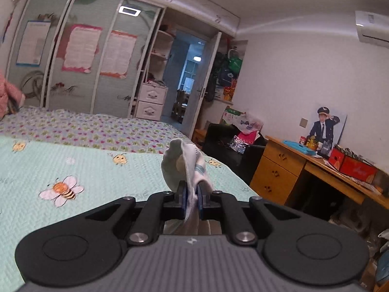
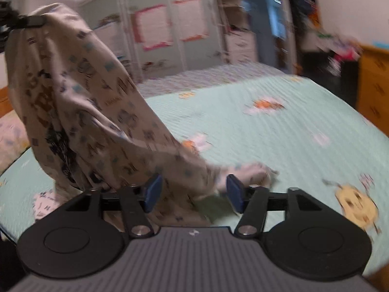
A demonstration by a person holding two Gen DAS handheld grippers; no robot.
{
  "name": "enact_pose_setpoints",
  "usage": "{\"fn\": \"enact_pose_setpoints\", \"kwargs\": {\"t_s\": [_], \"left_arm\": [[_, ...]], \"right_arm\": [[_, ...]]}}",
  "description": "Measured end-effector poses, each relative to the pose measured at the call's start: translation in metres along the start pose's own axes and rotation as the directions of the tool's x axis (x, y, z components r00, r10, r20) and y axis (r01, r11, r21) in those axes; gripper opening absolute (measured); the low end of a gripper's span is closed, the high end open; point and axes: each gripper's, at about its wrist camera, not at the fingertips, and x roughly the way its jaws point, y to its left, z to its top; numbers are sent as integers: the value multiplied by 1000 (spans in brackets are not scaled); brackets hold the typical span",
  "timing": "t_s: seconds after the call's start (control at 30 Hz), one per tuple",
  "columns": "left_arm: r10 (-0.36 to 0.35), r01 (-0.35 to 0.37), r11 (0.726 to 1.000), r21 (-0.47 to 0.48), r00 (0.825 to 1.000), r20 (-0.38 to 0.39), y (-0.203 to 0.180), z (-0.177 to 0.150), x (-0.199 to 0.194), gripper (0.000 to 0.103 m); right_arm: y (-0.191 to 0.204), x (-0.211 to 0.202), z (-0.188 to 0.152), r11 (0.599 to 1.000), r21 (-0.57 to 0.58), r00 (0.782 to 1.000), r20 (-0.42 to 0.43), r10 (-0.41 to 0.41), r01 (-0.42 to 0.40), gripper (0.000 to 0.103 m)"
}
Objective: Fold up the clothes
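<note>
Cloth [image 1: 192, 168] is pinched in the closed left tool [image 1: 192, 200]; the right tool [image 2: 194, 192], spread wide, should be closed on the hem above the bed [image 2: 279, 121].

Garment [image 2: 80, 112]: beige-grey cloth, small blue and dark print, hanging bunched from pinched upper corner, draping down onto mint bee-print bedspread [image 2: 279, 126]; pale cuff end [image 2: 252, 172] on bed; white hem fold [image 1: 192, 168] sticks upward, clamped

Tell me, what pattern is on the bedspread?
Mint green bedspread with cartoon bees, clearest in the left wrist view.
</note>
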Motion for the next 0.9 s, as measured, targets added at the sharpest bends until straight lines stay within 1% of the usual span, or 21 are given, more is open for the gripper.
{"fn": "enact_pose_setpoints", "kwargs": {"t_s": [0.1,0.2,0.3,0.33,0.37,0.4,0.43,0.47,0.5,0.53,0.57,0.6,0.63,0.67,0.7,0.73,0.77,0.8,0.83,0.87,0.9], "left_arm": [[9,-9,1000,1,1000,7,3,1,-7,8],[17,-17,1000,1,1000,14,6,2,-14,8],[26,-26,1000,1,999,21,9,3,-21,8],[29,-29,1000,2,999,23,10,4,-24,8],[32,-32,1000,2,999,26,11,4,-26,8],[34,-34,999,2,999,28,12,4,-28,8],[29,-29,1000,6,999,24,12,4,-27,8],[22,-22,1000,12,1000,18,12,4,-25,8],[15,-15,1000,17,1000,12,12,3,-24,8],[-11,11,1000,24,1000,-10,9,1,-17,8],[-40,41,999,33,999,-34,7,-2,-8,8],[-64,67,997,45,996,-60,2,-6,5,10],[-98,104,993,58,990,-102,-4,-14,21,11],[-134,145,987,70,980,-147,-10,-22,38,11],[-146,163,983,79,971,-190,-15,-31,55,15],[-152,176,980,88,961,-232,-21,-41,71,17],[-146,173,982,78,953,-267,-22,-50,84,21],[-139,165,984,64,944,-300,-21,-58,97,23],[-136,154,987,34,938,-318,-17,-66,104,24],[-134,143,990,1,933,-333,-11,-73,110,25],[-129,128,991,-26,930,-345,-4,-79,113,27]], "right_arm": [[18,16,4,996,-79,999,-13,46,-47,65],[40,30,6,981,-169,995,-26,96,-100,66],[57,41,10,966,-233,994,-4,113,-111,66],[60,46,12,964,-247,995,-3,104,-102,63],[58,50,15,966,-243,996,-3,89,-87,56],[54,52,22,973,-220,997,0,73,-72,25],[49,54,29,979,-198,998,3,57,-56,9],[41,52,37,985,-169,999,24,32,-27,9],[29,41,47,992,-128,997,75,-11,20,9],[17,31,58,994,-85,991,123,-55,66,9],[2,18,67,993,-33,980,168,-106,113,9],[-17,2,76,986,32,964,206,-167,164,9],[-37,-14,85,972,100,944,239,-229,211,9],[-56,-23,88,955,145,928,236,-287,258,9],[-75,-23,83,939,151,925,181,-335,310,9],[-93,-22,78,920,153,916,125,-381,362,9],[-112,-22,73,898,153,902,69,-426,412,9],[-130,-21,68,874,150,883,12,-468,462,11],[-149,-21,62,848,143,860,-44,-509,510,17],[-167,-20,57,820,134,831,-99,-547,556,19],[-186,-20,52,791,121,798,-154,-582,600,26]]}}
